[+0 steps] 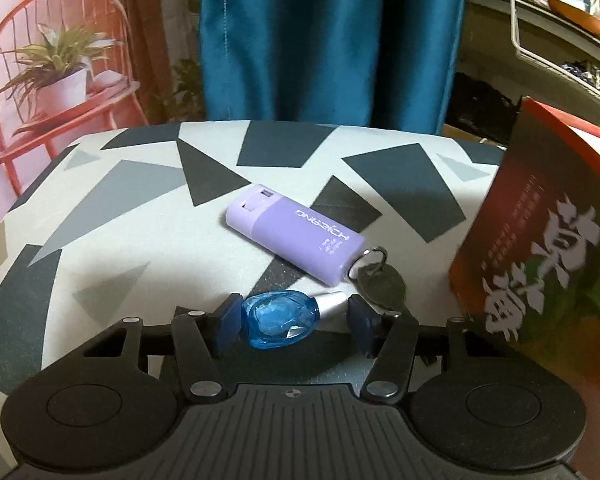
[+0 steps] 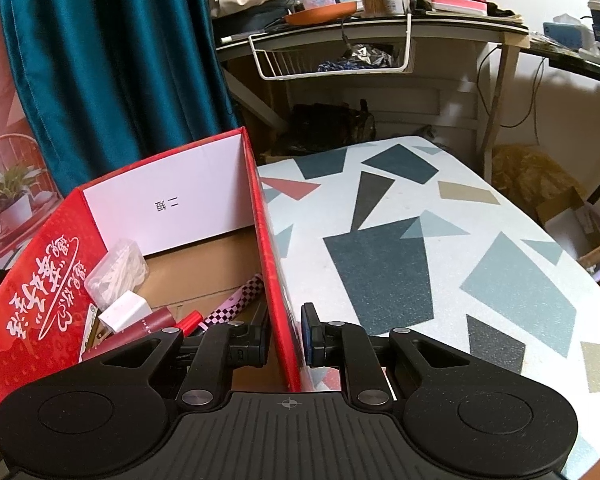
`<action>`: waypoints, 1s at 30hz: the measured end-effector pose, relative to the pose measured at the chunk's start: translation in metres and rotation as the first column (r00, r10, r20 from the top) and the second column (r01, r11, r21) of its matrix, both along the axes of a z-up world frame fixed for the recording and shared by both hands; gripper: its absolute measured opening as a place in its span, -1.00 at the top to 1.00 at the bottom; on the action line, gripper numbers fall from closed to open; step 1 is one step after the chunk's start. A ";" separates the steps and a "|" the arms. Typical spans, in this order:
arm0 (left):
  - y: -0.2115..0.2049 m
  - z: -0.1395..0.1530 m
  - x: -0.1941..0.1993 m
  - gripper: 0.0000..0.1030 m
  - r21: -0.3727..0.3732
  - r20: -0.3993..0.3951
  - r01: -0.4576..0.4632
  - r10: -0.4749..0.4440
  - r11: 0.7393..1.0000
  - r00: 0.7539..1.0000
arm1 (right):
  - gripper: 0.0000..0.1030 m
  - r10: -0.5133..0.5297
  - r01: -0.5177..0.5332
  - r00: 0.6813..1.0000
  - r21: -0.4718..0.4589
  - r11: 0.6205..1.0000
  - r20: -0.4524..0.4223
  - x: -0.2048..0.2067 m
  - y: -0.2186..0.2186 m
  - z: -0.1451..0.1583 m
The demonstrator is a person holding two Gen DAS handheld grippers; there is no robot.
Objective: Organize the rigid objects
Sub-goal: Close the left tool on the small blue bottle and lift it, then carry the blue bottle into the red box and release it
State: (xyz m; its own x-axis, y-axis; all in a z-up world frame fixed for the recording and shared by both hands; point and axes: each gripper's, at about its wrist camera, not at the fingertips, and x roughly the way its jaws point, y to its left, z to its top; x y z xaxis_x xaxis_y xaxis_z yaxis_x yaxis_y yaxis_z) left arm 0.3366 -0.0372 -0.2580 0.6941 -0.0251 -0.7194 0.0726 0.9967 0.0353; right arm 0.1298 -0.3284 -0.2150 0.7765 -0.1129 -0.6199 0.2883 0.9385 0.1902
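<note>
In the left wrist view a small blue bottle with a silver cap (image 1: 281, 319) lies on the patterned table (image 1: 120, 216) between the fingers of my left gripper (image 1: 294, 322). The jaws are open; the left pad is by the bottle, the right pad stands clear of the cap. Beyond it lies a purple case (image 1: 296, 232) with a ring and key (image 1: 380, 282). The red box (image 1: 540, 248) stands at the right. In the right wrist view my right gripper (image 2: 286, 338) straddles the red box's right wall (image 2: 272, 248), jaws close on it.
Inside the box (image 2: 204, 276) lie a white charger (image 2: 126, 310), a bag of swabs (image 2: 116, 272), red tubes (image 2: 148, 326) and a checkered strap (image 2: 240, 300). A teal curtain (image 1: 324, 40) hangs behind the table. A cluttered desk (image 2: 380, 24) stands beyond the table (image 2: 440, 248).
</note>
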 end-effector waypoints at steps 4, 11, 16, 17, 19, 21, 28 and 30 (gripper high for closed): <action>0.006 0.000 -0.010 -0.15 -0.024 0.001 0.041 -0.041 0.999 0.999 | 0.71 -0.003 0.003 1.000 0.004 1.000 0.000 0.000 0.000 0.000; 0.017 -0.004 -0.046 -0.15 -0.063 0.035 0.120 -0.118 0.991 0.992 | 0.71 -0.004 0.004 1.000 0.006 1.000 0.002 0.000 0.000 0.000; 0.024 -0.004 -0.067 -0.15 -0.118 0.051 0.171 -0.166 0.978 0.985 | 0.71 -0.007 0.007 1.000 0.007 1.000 0.003 -0.001 0.000 0.000; 0.024 -0.004 -0.069 -0.15 -0.128 0.052 0.178 -0.173 0.976 0.984 | 0.71 -0.008 0.008 1.000 0.008 1.000 0.004 -0.001 -0.001 0.000; 0.024 -0.003 -0.073 -0.15 -0.139 0.054 0.190 -0.184 0.972 0.981 | 0.71 -0.011 0.011 1.000 0.011 1.000 0.004 -0.001 -0.001 -0.001; 0.025 0.000 -0.076 -0.15 -0.146 0.061 0.199 -0.192 0.969 0.980 | 0.70 -0.013 0.013 1.000 0.013 1.000 0.004 -0.001 -0.001 -0.001; 0.020 0.034 -0.081 -0.15 -0.197 0.139 0.242 -0.217 0.950 0.966 | 0.71 -0.016 0.016 1.000 0.020 1.000 0.007 -0.001 -0.001 -0.001; 0.015 0.050 -0.083 -0.15 -0.203 0.191 0.289 -0.252 0.935 0.949 | 0.71 -0.016 0.016 1.000 0.020 1.000 0.007 -0.002 -0.001 -0.001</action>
State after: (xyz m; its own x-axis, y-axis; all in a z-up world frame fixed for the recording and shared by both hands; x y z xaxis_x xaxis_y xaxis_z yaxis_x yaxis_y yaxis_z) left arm 0.2537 -0.0222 -0.2084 0.7432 -0.3770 -0.5528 0.3528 0.9228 -0.1550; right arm 0.1283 -0.3295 -0.2161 0.7792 -0.1129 -0.6165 0.3016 0.9298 0.2108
